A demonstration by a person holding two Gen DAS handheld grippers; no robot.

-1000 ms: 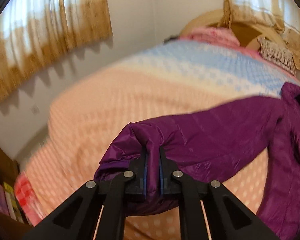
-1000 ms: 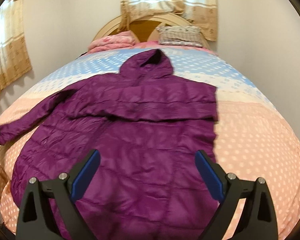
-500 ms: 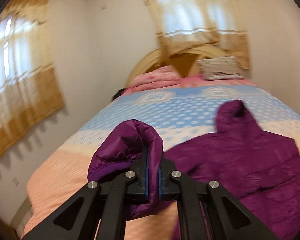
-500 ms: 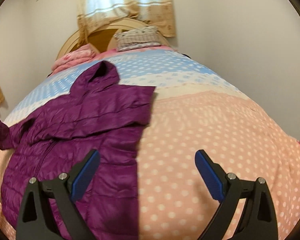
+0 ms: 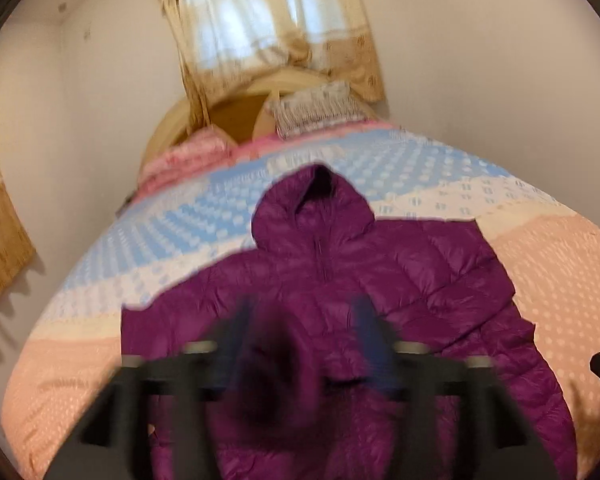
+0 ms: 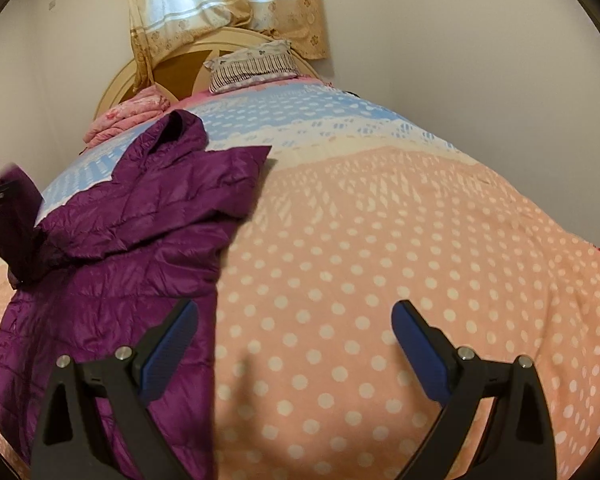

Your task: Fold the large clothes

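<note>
A purple hooded puffer jacket [image 5: 380,280] lies spread on the bed, hood toward the headboard, with one sleeve folded across its chest. It also shows at the left of the right wrist view [image 6: 140,232]. My left gripper [image 5: 300,344] is motion-blurred above the jacket's middle; its fingers [image 5: 240,340] stand apart and the dark sleeve cuff [image 5: 272,380] sits between them. My right gripper [image 6: 296,344] is wide open and empty over the polka-dot blanket, right of the jacket's edge.
The bed has a peach, white and blue dotted blanket [image 6: 380,260]. A striped pillow [image 6: 252,66] and a pink folded quilt [image 6: 128,116] lie by the wooden headboard. Curtained window behind [image 5: 268,32]. Walls stand on both sides of the bed.
My left gripper carried the sleeve over the jacket's body and its jaws have spread apart. My right gripper swung further right, off the jacket and over the bare blanket.
</note>
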